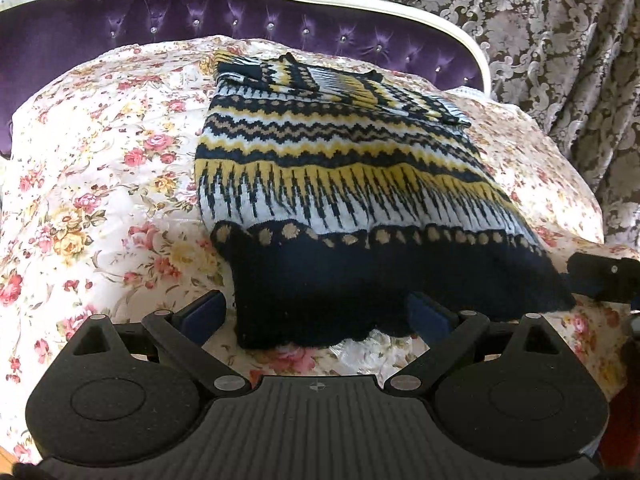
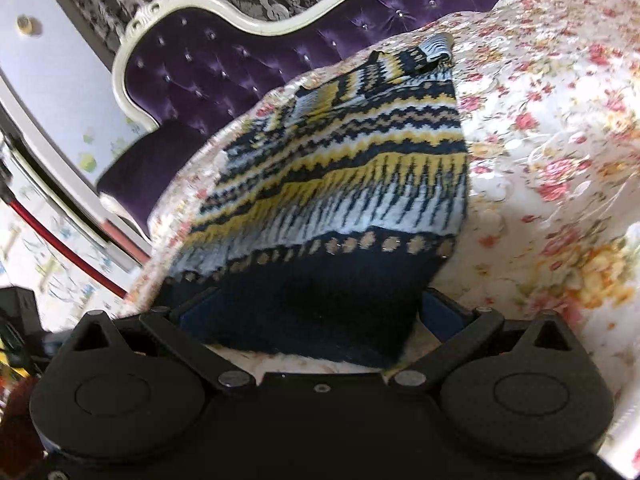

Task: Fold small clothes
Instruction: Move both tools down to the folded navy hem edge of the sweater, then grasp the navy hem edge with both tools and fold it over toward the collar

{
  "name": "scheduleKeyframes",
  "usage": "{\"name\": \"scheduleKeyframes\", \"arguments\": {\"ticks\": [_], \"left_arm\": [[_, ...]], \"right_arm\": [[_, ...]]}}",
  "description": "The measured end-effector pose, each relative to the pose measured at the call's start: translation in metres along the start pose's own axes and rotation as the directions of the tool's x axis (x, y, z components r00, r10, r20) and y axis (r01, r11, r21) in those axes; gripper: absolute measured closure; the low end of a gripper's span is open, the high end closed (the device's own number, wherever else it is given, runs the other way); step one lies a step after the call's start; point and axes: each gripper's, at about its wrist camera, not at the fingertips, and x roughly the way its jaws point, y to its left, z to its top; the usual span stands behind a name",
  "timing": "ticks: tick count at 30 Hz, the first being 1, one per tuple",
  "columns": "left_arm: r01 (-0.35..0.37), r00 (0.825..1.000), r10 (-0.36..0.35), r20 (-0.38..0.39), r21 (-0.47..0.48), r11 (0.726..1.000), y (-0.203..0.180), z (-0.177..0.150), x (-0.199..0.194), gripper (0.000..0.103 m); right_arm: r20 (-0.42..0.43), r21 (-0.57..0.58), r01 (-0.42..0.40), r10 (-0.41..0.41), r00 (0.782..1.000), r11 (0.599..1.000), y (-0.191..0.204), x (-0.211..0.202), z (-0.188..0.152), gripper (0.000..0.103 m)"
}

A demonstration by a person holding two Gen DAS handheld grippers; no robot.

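A knitted sweater [image 1: 332, 168] with navy, yellow and white bands lies flat on the floral bedspread [image 1: 100, 168], sleeves folded across its far end. My left gripper [image 1: 314, 314] is open, its blue-padded fingers [image 1: 202, 312] spread at the navy hem's left corner, which lies between them and over the right pad. At the hem's right corner, a dark part of my right gripper [image 1: 600, 276] shows in the left wrist view. In the right wrist view the sweater [image 2: 352, 184] stretches away, and my right gripper [image 2: 320, 310] is open with the navy hem between its fingers.
A purple tufted headboard [image 1: 160, 28] with a white frame stands behind the bed, and patterned curtains [image 1: 560, 60] hang at the right. The bed's edge [image 2: 140, 280] drops off left of the sweater in the right wrist view, near a red bar [image 2: 60, 248].
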Motion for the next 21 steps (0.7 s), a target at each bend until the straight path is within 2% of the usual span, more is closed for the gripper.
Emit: {"name": "scheduleKeyframes", "arguments": {"ticks": [7,11,13,15,18,20,21], "left_arm": [[0.019,1.0,-0.018,0.003,-0.033,0.999,0.005,0.004,0.005,0.005],[0.03,1.0,-0.03,-0.002,-0.056,0.998,0.007,0.009,0.009,0.009],[0.043,0.999,-0.043,-0.001,-0.061,0.997,0.009,0.011,0.01,0.022],[0.043,0.999,-0.043,-0.002,-0.064,0.997,0.012,0.013,0.011,0.043],[0.041,0.999,-0.041,0.0,-0.065,0.997,0.015,0.011,0.01,0.065],[0.049,0.999,-0.049,0.004,-0.062,0.997,0.018,0.01,0.01,0.071],[0.054,0.999,-0.054,0.005,-0.063,0.997,0.019,0.009,0.009,0.077]], "right_arm": [[0.044,-0.008,-0.038,0.039,0.998,0.999,0.001,0.0,-0.005,0.0],[0.05,-0.01,-0.052,0.053,0.997,0.999,0.0,0.001,-0.005,0.0],[0.049,-0.007,-0.062,0.063,0.997,0.998,-0.001,0.002,-0.004,0.0],[0.044,-0.004,-0.065,0.065,0.997,0.998,-0.002,0.002,-0.004,0.0],[0.038,-0.004,-0.054,0.054,0.998,0.999,-0.001,0.004,-0.004,0.0],[0.036,-0.003,-0.026,0.026,0.999,1.0,0.0,0.005,-0.004,0.006],[0.033,-0.002,-0.005,0.005,0.999,1.0,0.0,0.006,-0.004,0.014]]}}
